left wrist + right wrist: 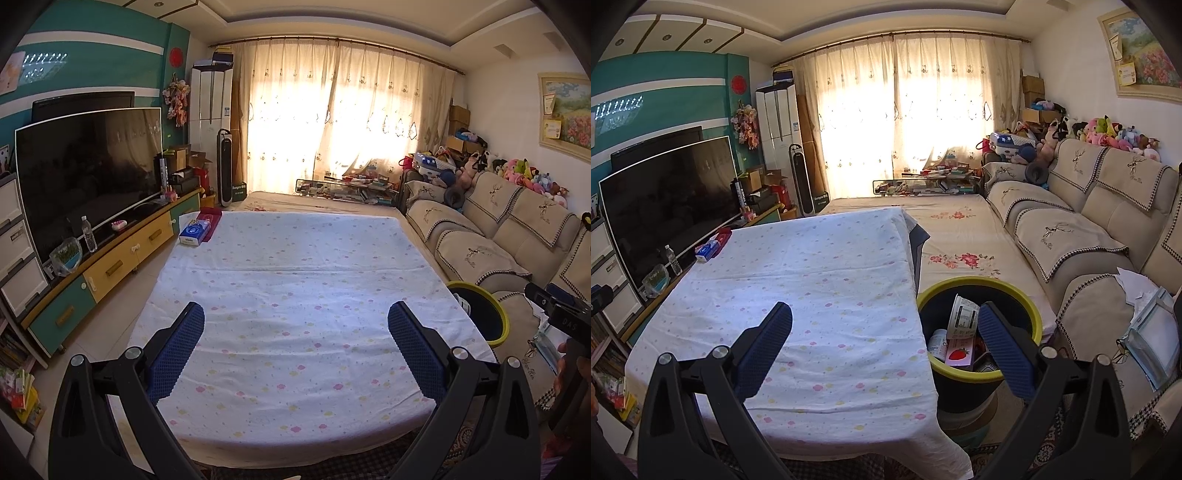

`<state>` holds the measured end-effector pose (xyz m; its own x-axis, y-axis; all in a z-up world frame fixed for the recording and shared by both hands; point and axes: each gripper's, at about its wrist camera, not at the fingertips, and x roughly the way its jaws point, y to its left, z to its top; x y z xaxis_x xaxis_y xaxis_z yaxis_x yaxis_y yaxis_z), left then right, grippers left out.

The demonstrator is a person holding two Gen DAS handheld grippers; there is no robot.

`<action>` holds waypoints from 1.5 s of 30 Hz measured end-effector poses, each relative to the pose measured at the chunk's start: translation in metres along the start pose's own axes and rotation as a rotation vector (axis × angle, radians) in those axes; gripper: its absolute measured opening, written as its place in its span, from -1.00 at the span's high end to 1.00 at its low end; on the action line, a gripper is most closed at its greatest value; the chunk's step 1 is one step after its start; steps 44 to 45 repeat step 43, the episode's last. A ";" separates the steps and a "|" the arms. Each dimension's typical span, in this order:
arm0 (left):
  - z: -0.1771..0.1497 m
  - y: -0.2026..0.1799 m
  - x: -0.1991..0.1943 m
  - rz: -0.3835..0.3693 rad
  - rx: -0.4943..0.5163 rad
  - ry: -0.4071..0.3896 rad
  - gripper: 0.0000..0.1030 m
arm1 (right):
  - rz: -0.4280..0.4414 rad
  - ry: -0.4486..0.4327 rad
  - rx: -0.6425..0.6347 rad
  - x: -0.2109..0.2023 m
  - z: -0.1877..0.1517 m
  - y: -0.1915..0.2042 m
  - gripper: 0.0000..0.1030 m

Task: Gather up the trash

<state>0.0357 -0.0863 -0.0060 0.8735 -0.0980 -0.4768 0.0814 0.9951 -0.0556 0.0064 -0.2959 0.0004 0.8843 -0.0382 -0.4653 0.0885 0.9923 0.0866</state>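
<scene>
A black trash bin with a yellow-green rim [979, 291] stands at the right of the cloth-covered table [812, 280]; inside lie a paper cup [964, 317], a strawberry carton [958, 356] and other wrappers. My right gripper [884, 321] hovers open and empty, its right finger over the bin. In the left wrist view my left gripper [295, 321] is open and empty above the table's [295, 295] near end, the bin [480, 314] at its right. A blue tissue box [195, 232] lies on the table's far left corner.
A TV [88, 177] on a low cabinet with a water bottle [88, 233] runs along the left. A beige sofa [1089, 229] with papers and a plastic pouch [1152, 339] lines the right. A floral mattress [960, 236] lies behind the bin.
</scene>
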 end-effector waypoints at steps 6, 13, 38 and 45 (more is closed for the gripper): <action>-0.001 0.000 0.000 0.004 0.002 0.000 -0.90 | 0.001 0.002 0.001 0.000 0.000 0.001 -0.86; -0.003 0.001 0.002 0.006 0.004 0.004 -0.90 | 0.000 0.004 0.001 0.001 -0.001 0.002 -0.86; -0.004 0.019 0.053 -0.023 -0.049 0.106 -0.90 | 0.025 0.047 -0.018 0.031 -0.002 0.009 -0.86; -0.003 0.049 0.139 0.053 -0.070 0.220 -0.90 | 0.073 0.143 -0.043 0.093 0.008 0.022 -0.86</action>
